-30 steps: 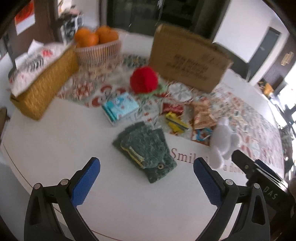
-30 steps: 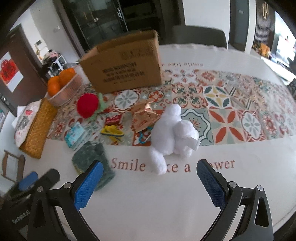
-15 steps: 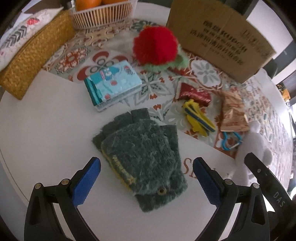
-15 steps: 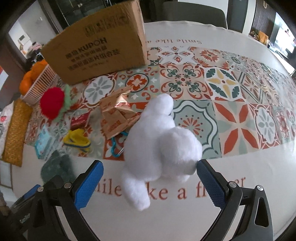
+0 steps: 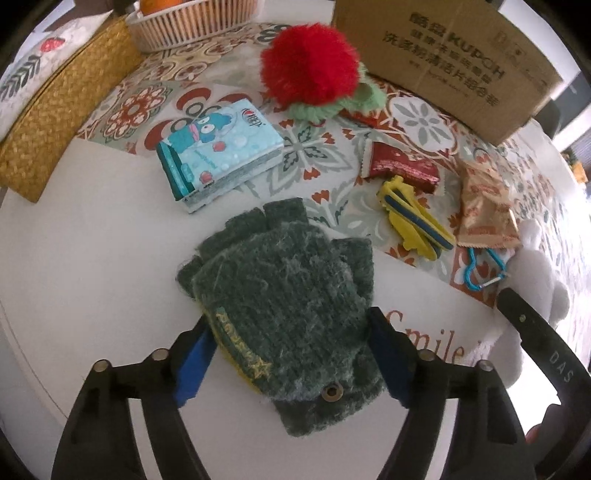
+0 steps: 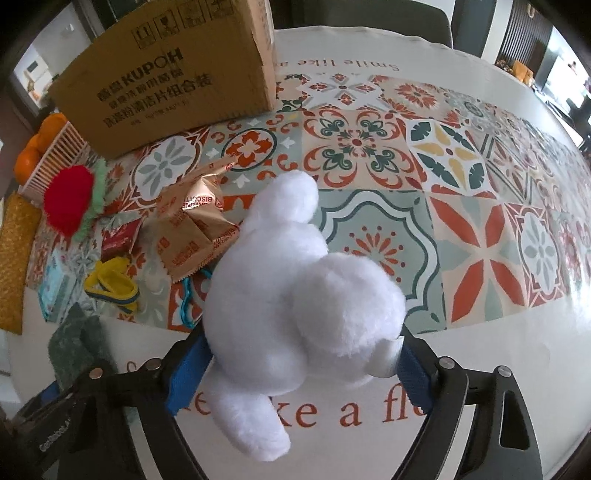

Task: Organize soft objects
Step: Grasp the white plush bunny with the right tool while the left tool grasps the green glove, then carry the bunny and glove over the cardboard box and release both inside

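A dark green knitted glove (image 5: 284, 295) lies on the white table. My left gripper (image 5: 291, 354) is shut on the glove, its blue pads pressing both sides near the cuff. A white plush toy (image 6: 295, 302) lies on the table in the right wrist view. My right gripper (image 6: 295, 373) is shut on the plush toy at its lower body. The toy also shows at the right edge of the left wrist view (image 5: 535, 273). A red pompom with a green frill (image 5: 314, 74) sits further back, also in the right wrist view (image 6: 70, 199).
A cardboard box (image 6: 170, 74) stands at the back. A tissue pack (image 5: 218, 147), a red snack wrapper (image 5: 399, 166), a yellow clip (image 5: 413, 218), a biscuit packet (image 6: 195, 225) and a blue carabiner (image 5: 484, 273) lie between. A wicker box (image 5: 55, 122) and an orange basket (image 5: 184, 22) stand at the left.
Both grippers moved forward and down and closed: the left on the green glove, the right on the white plush toy. Both were open before.
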`<move>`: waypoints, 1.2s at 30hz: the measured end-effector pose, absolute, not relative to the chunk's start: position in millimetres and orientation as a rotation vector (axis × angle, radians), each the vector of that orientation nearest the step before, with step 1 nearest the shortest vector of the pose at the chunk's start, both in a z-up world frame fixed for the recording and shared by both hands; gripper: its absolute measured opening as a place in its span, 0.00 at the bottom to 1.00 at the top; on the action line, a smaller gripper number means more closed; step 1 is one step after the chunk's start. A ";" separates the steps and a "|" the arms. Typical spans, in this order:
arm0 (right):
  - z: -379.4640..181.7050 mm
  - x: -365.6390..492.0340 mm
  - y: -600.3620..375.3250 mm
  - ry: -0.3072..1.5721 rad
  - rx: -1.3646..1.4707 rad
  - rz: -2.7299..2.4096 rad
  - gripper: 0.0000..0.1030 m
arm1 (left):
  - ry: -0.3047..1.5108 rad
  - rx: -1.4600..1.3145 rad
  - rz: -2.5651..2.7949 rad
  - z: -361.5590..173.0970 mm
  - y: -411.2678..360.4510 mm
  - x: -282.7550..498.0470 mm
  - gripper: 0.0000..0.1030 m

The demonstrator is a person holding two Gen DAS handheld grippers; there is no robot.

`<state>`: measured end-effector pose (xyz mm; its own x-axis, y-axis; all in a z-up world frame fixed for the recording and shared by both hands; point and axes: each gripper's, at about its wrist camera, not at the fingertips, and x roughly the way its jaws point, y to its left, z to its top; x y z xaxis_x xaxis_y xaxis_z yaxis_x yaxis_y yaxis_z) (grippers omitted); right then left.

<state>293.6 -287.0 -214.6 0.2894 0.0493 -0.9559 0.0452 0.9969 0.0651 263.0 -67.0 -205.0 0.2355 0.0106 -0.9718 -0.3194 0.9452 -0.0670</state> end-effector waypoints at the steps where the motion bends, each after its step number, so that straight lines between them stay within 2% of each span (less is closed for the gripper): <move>1: -214.3 292.3 -286.9 1.274 0.086 0.004 0.84 | 1.310 -0.266 0.215 -203.9 -66.9 261.5 0.69; 4: -213.1 286.5 -285.5 1.269 0.088 0.013 0.82 | 1.291 -0.248 0.177 -203.1 -66.9 255.3 0.60; 8: -209.7 272.8 -278.1 1.276 0.102 0.049 0.81 | 1.265 -0.244 0.111 -196.6 -65.2 246.1 0.36; 12: -201.4 255.7 -267.5 1.277 0.092 0.089 0.81 | 1.233 -0.229 0.048 -190.1 -56.7 234.0 0.23; 15: -193.8 245.8 -263.1 1.267 0.073 0.099 0.81 | 1.209 -0.210 -0.002 -180.8 -58.8 228.3 0.20; 24: -159.7 224.1 -258.9 1.200 0.092 0.112 0.81 | 1.088 -0.155 -0.085 -138.0 -57.1 218.0 0.19; 36: -94.4 226.4 -238.5 1.016 0.103 0.133 0.81 | 0.918 -0.113 -0.186 -77.8 -49.9 244.8 0.19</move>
